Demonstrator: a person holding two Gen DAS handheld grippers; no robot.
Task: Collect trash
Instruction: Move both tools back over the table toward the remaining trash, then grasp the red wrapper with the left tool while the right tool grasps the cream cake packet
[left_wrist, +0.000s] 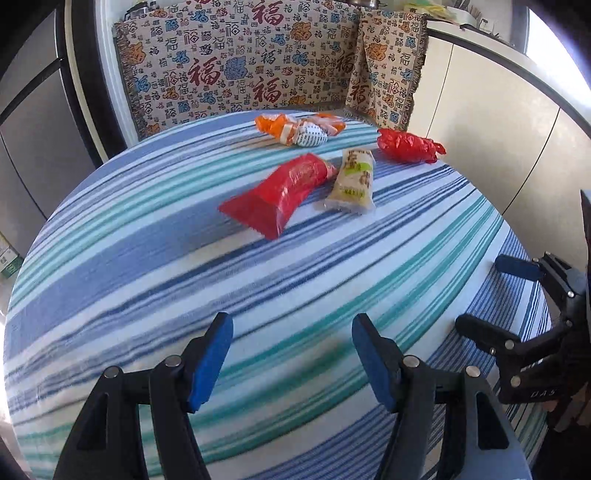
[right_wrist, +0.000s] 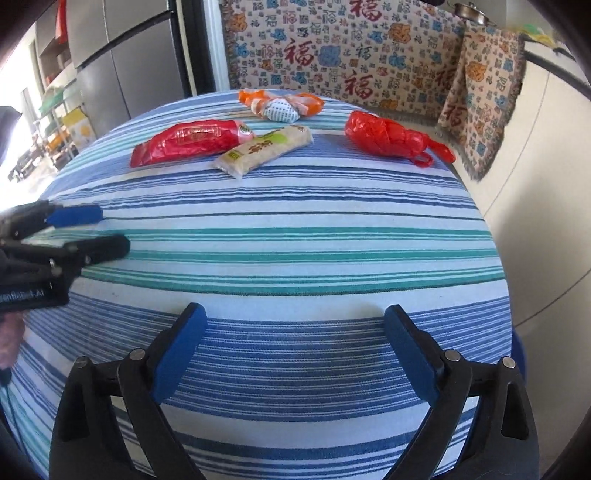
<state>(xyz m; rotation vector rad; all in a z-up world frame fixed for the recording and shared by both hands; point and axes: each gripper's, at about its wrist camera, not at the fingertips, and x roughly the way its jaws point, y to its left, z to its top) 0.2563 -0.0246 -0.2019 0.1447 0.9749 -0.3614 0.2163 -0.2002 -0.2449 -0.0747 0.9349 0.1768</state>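
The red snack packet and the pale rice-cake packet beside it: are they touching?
Touching. In the right wrist view the red snack packet's top end meets the side of the pale rice-cake packet; no striped cloth shows between them.

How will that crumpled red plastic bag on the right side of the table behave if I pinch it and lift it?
The crumpled red plastic bag looks like thin, wrinkled film, so it is probably very light and floppy, sagging or unfolding once lifted. Its glossy surface may be slippery; gripping a bunched fold seems safer. It lies flat on the striped tablecloth, so rolling looks unlikely.
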